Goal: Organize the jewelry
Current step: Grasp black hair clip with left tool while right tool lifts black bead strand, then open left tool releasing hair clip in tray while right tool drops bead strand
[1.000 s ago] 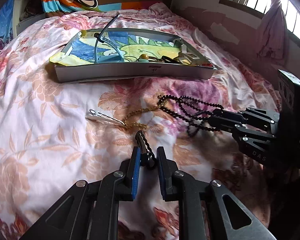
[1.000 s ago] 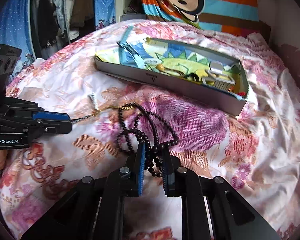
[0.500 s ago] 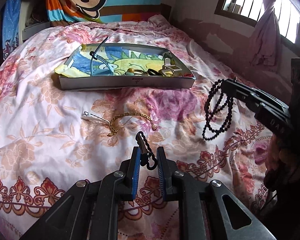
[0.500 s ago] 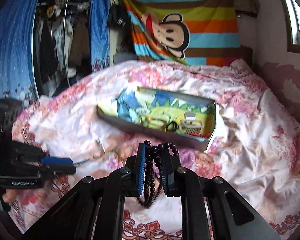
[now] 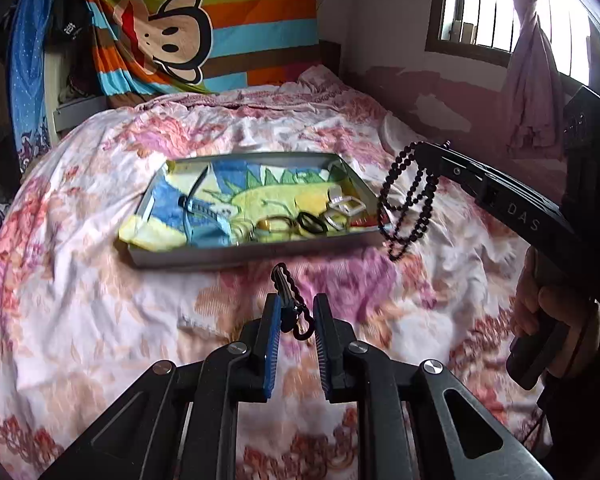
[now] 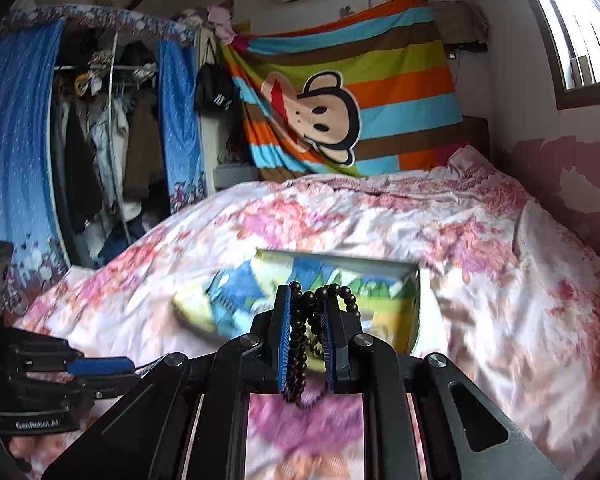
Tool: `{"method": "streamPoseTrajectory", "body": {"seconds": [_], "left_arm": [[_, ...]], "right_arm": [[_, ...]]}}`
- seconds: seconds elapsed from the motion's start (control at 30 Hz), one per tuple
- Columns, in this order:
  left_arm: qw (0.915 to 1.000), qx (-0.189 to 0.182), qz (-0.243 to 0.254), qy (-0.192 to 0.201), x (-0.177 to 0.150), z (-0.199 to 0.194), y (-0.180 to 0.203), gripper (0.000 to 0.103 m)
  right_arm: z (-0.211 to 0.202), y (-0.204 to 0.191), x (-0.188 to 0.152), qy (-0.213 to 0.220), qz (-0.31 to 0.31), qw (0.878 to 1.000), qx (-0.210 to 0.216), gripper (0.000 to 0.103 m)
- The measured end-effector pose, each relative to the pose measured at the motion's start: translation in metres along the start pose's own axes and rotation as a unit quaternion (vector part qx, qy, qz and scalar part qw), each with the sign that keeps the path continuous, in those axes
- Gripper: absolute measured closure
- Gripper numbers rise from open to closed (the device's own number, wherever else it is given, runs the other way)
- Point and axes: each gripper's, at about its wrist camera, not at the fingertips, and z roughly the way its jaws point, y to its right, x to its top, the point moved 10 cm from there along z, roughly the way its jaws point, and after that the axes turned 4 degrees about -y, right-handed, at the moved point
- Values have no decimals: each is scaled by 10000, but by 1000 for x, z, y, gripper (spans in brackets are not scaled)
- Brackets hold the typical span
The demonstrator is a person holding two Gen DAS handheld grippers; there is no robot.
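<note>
From the left tongs (image 5: pixel 294 316), clamped on a dark chain (image 5: pixel 290 300), you see the tray (image 5: pixel 236 254) of jewelry far across the bed (image 5: pixel 80 280) and the hand (image 5: pixel 540 312) at right, while only the right tongs (image 6: pixel 306 340) view shows their narrow pads pinching the black bead necklace (image 6: pixel 300 344) above the bed.
</note>
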Motion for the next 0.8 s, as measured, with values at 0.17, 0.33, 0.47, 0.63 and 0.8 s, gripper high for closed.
{"method": "streamPoseTrajectory", "body": {"seconds": [0.17,0.33,0.47,0.63,0.8], "left_arm": [[9998,95,-88,139,39,36,-14,87],[9993,80,-330,165,71,88,-31,87],[9981,18,-606,68,84,132,-43,87],[9962,-71,-851,-153,81,168,-46,87],[9933,-196,-1053,-430,71,188,-46,87]], "right_arm": [[37,25,20,80,274,9996,-63,90],[91,55,5,-251,594,9978,-134,90],[125,74,-23,-607,741,9953,-104,90],[150,87,-53,-948,885,9915,-72,90],[164,91,-69,-1140,935,9891,10,88]]}}
